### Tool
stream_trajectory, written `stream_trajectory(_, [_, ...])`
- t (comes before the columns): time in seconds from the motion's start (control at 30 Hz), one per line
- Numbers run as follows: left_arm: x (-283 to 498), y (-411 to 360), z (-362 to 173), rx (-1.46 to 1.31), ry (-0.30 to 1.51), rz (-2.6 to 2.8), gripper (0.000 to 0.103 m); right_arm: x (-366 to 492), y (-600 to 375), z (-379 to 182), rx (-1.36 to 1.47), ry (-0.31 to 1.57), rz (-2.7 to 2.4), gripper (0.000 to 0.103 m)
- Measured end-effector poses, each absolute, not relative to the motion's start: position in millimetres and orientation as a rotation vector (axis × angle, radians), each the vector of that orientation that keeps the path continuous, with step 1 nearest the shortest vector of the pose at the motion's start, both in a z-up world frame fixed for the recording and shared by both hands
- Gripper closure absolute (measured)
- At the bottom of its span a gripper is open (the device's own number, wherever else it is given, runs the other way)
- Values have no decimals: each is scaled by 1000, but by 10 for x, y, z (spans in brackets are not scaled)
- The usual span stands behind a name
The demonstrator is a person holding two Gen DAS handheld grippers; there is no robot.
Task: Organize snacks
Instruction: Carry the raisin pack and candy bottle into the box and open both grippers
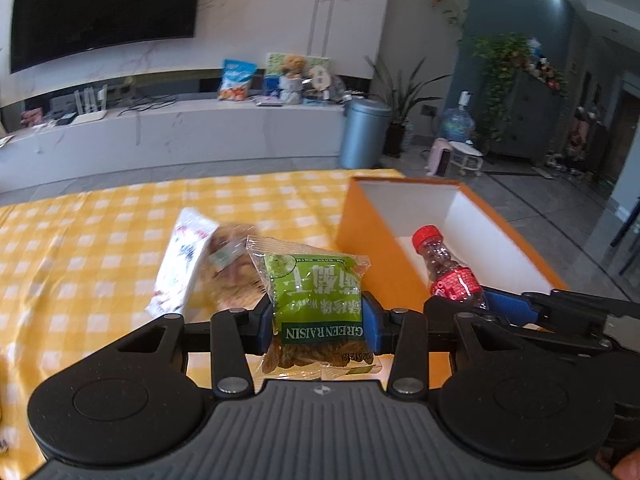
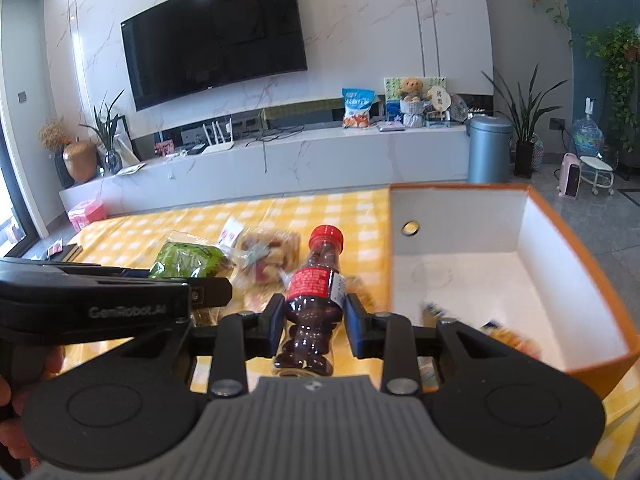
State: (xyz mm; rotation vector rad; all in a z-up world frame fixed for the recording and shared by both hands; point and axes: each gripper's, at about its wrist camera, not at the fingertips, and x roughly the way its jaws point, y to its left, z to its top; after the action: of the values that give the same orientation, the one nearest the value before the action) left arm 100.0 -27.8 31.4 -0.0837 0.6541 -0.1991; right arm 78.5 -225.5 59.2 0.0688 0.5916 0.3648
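Observation:
My left gripper [image 1: 318, 322] is shut on a green raisin packet [image 1: 314, 288], held up above the yellow checked tablecloth [image 1: 100, 248]. In the right wrist view my right gripper [image 2: 314, 320] is shut on a small cola bottle [image 2: 316, 292] with a red cap, its cap pointing away from me. That bottle [image 1: 446, 268] and the right gripper also show at the right of the left wrist view, beside the orange box [image 1: 372, 248]. The raisin packet [image 2: 186, 260] and the left gripper appear at the left of the right wrist view. The orange box [image 2: 576, 248] has white inner walls and stands open.
A white packet [image 1: 184, 260] and a clear bag of brownish snacks [image 1: 232, 268] lie on the cloth behind the raisin packet. Blurred snack packs [image 2: 504, 332] lie inside the box near its front. Beyond the table are a white TV bench, a grey bin [image 1: 364, 132] and plants.

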Motion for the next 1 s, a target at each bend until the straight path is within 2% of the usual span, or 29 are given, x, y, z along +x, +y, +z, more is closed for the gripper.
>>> stream_trajectory(0.4, [1499,-994,605,71,634,-423,55,1196,-2932,824,42,657,292,73])
stream_trajectory(1.0, [2052,-1677,161,336,737,-561,55,1858,-3315,486,-159,824,250,73])
